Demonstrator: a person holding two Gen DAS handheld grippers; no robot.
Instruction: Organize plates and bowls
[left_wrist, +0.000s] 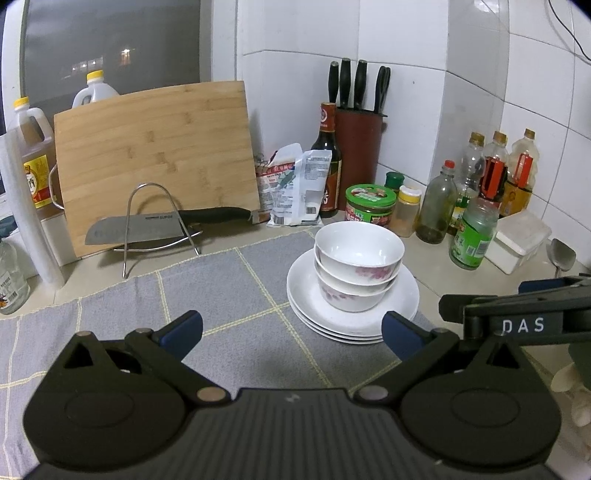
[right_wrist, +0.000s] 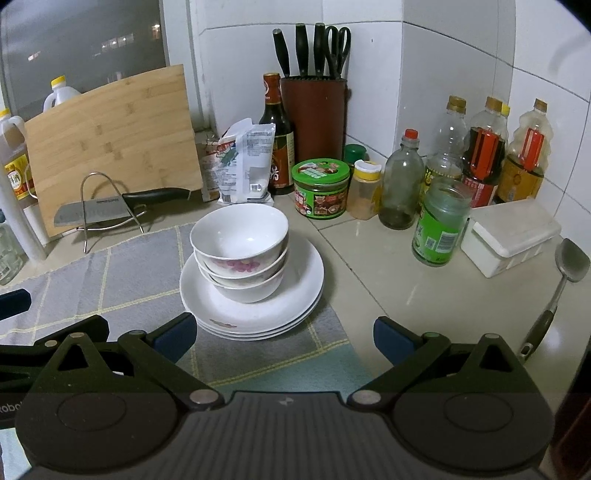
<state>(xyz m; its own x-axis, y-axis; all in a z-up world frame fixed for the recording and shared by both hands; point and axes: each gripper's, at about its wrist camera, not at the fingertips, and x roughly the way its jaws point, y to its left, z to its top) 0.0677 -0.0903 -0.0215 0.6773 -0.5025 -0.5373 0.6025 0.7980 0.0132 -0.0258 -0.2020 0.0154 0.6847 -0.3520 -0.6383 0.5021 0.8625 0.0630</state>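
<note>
Left wrist view: the left gripper (left_wrist: 291, 334), black-framed with blue-padded fingers (left_wrist: 183, 330), hovers with jaws spread wide and empty over a grey woven mat with pale yellow grid lines (left_wrist: 221, 291). The stack of three glossy white ceramic bowls with pink floral prints (left_wrist: 356, 271) sits at about one o'clock from the jaws, nested upright on a pile of round white glazed plates (left_wrist: 306, 295) at the mat's right edge. The stack has no long axis; rims are circular, walls smooth and steep. The right gripper (left_wrist: 517, 314) enters at three o'clock, level with the plates, its jaw state not readable here. Behind, a bamboo cutting board (left_wrist: 155, 158) leans at eleven o'clock, a steel cleaver with a black handle (left_wrist: 166, 225) resting on a wire rack.

Right wrist view: the right gripper (right_wrist: 284, 334) also stands wide open, holding nothing. The bowl stack (right_wrist: 240, 251) lies at about eleven o'clock, near the left fingertip, plates (right_wrist: 303, 291) directly ahead at twelve. Both grippers appear about equally near; the left one's tip (right_wrist: 14, 301) shows at nine o'clock. A green-labelled glass jar (right_wrist: 441, 229) and a white plastic lidded box (right_wrist: 513, 236) stand on the glossy pale counter at two o'clock, a metal spatula (right_wrist: 554, 291) beside them. Slick glaze will likely call for a firm rim pinch.
</note>
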